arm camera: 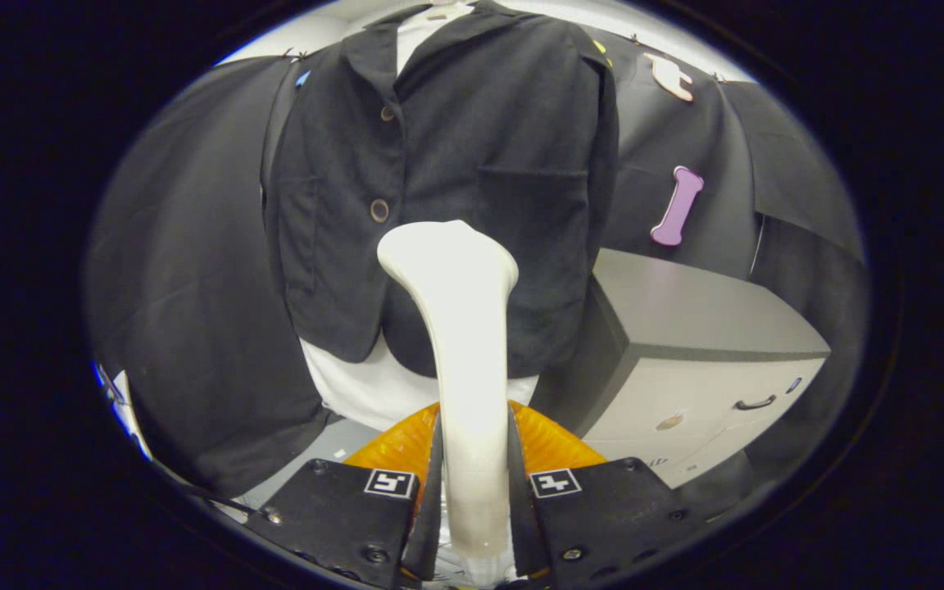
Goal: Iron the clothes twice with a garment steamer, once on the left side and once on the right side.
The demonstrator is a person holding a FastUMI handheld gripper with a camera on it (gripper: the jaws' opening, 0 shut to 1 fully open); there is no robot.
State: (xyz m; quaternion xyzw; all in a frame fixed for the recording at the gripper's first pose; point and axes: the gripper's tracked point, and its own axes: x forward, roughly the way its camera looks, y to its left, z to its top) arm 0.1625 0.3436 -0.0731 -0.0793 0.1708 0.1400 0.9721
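Observation:
A white garment steamer [464, 344] stands up between my fingers, and my gripper [472, 483] is shut on its handle. Its wide head [447, 254] rests against or just before the lower middle of a black buttoned jacket [439, 164], below the second button [379, 211] and left of the chest pocket [533, 205]. The jacket hangs over a white shirt [374, 385] on a form straight ahead. Whether the head touches the cloth I cannot tell.
A grey cabinet [701, 344] with a drawer handle [755, 403] stands close to the right of the jacket. Black cloth [193, 287] hangs behind and to the left.

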